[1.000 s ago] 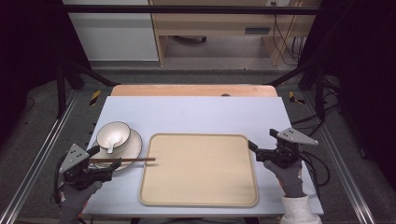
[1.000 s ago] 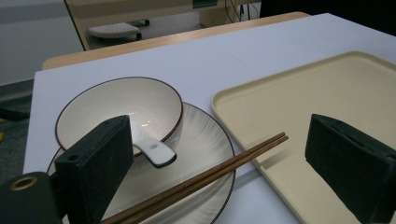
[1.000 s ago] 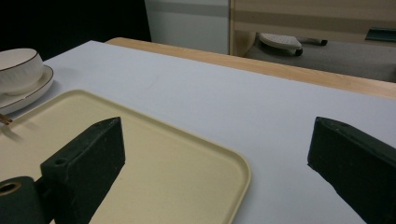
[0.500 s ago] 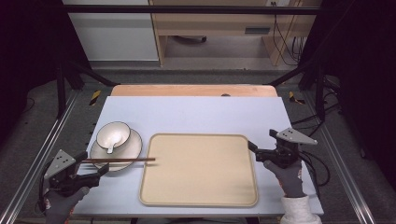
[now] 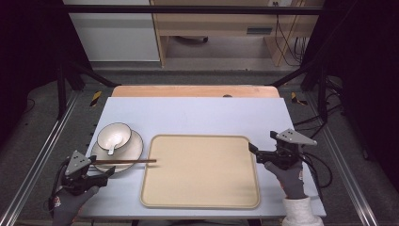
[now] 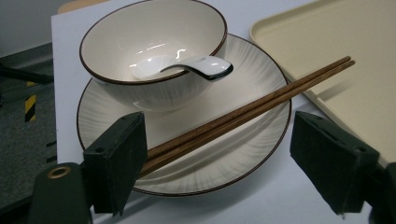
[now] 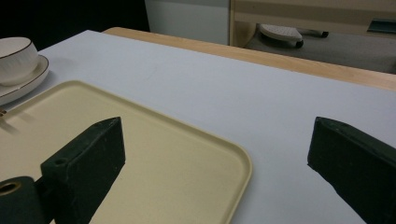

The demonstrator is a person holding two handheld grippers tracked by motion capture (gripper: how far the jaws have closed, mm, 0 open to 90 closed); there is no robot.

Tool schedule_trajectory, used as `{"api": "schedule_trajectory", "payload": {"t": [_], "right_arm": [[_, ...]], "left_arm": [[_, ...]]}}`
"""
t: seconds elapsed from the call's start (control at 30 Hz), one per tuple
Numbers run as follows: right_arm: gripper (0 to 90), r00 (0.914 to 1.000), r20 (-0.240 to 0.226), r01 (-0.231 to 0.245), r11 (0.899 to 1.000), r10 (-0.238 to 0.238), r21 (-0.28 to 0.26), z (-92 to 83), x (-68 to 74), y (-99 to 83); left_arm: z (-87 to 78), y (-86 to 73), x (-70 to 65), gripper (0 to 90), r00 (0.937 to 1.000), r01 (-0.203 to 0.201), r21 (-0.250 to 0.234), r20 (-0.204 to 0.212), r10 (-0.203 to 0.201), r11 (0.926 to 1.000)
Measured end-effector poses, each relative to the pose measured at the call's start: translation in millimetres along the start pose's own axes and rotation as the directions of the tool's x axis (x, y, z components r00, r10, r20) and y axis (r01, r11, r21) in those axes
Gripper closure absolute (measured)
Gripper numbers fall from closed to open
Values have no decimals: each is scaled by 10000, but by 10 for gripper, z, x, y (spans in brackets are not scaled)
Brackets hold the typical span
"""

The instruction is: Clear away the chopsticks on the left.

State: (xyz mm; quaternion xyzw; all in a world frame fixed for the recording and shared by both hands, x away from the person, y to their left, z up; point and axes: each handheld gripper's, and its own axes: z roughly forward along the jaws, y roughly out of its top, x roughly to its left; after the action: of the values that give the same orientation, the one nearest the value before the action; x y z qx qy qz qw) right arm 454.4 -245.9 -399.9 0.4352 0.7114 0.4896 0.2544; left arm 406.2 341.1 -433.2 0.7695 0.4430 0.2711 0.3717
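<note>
1. The left claw sat low at the near left corner of the desk, its jaws spread wide but just closing in a little, with nothing pinched.
2. In the left gripper view, the near ends of the chopsticks lay between the two pads, right against the inner face of the left-hand one; I could not tell whether they touched it.
3. The pair lay side by side across the front rim of the plate, and their far tips reached over the left edge of the tray.
4. Behind them the bowl stood on the plate, a white spoon resting in it with its handle over the rim.
5. The right claw hovered well apart at the tray's right edge, jaws spread and empty; in the right gripper view one jaw stood over the tray and the other over bare desk.
</note>
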Motion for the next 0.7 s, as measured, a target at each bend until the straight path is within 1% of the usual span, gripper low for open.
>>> {"api": "schedule_trajectory", "payload": {"t": [0.03,0.07,0.1,0.13,0.17,0.23,0.4,0.43,0.6,0.7], "right_arm": [[41,10000,6,-22,10000,22,8,4,3,-1],[41,10000,6,-22,10000,22,8,4,3,-1],[41,10000,23,-8,10000,8,39,11,5,-3],[41,10000,23,-8,10000,8,39,11,5,-3],[40,10000,18,-11,10000,10,50,13,6,-3],[41,10000,15,-31,10000,31,49,13,5,-2],[41,10000,25,-5,10000,5,72,15,4,-3],[41,10000,20,-4,10000,4,77,17,5,-4],[41,10000,13,-15,10000,15,73,16,6,-3],[41,10000,14,-30,10000,30,83,18,7,-4]], "left_arm": [[53,-14,-3,216,9999,-59,103,-82,60,9999],[53,-14,-3,235,9999,-59,103,-82,60,9999],[106,-26,-9,254,9998,-171,252,-127,174,9995],[106,-26,-9,270,9998,-171,252,-127,174,9995],[157,-40,-12,285,9996,-240,365,-134,245,9990],[194,-53,-15,309,9992,-327,500,-204,338,9982],[235,-58,-24,361,9982,-518,646,-258,536,9966],[249,-56,-31,364,9973,-633,729,-318,658,9953],[268,-56,-31,398,9971,-658,776,-332,686,9948],[293,-57,-23,416,9961,-722,1004,-442,770,9923]]}}
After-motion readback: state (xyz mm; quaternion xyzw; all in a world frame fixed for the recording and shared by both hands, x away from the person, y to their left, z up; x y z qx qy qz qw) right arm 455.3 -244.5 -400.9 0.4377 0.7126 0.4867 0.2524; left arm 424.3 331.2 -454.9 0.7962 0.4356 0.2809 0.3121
